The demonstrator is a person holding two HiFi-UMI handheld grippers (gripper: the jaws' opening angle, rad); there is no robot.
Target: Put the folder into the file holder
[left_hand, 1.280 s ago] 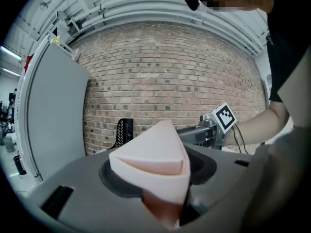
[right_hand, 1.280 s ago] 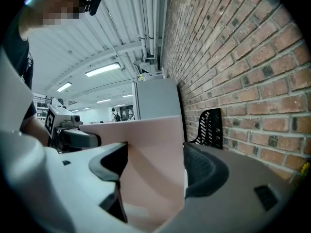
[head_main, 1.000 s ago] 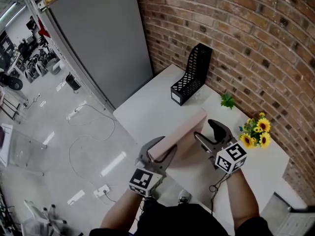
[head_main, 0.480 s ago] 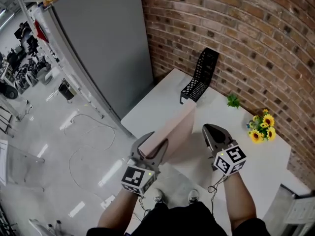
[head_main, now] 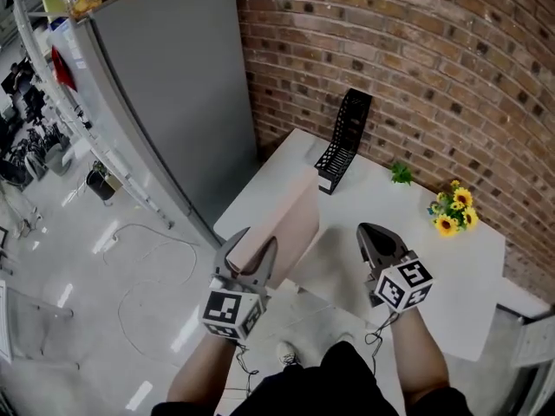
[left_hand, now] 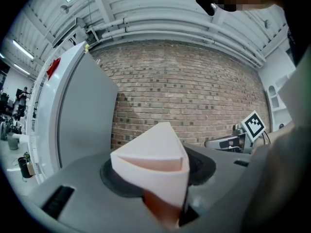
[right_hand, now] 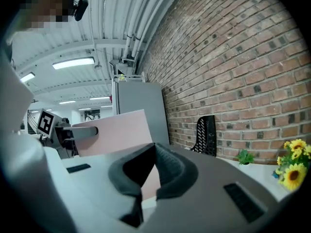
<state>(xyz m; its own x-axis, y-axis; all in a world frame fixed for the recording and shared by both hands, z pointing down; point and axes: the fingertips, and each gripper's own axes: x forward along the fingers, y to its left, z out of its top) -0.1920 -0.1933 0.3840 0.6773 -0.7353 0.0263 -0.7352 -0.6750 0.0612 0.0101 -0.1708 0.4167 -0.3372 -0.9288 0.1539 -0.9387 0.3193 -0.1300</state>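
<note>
Gripping the pink folder (head_main: 293, 219), left tongs (head_main: 250, 255) face file holder (head_main: 342, 141) and sunflowers (head_main: 451, 211); right tongs (head_main: 373, 237) just clenched empty.

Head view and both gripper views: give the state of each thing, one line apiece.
folder: held up on edge, not yet in the file holder.
file holder: upright on the table, nothing in it.
left hand-held gripper: clamped on the folder.
right hand-held gripper: jaws just closed, shut, nothing between them.
</note>
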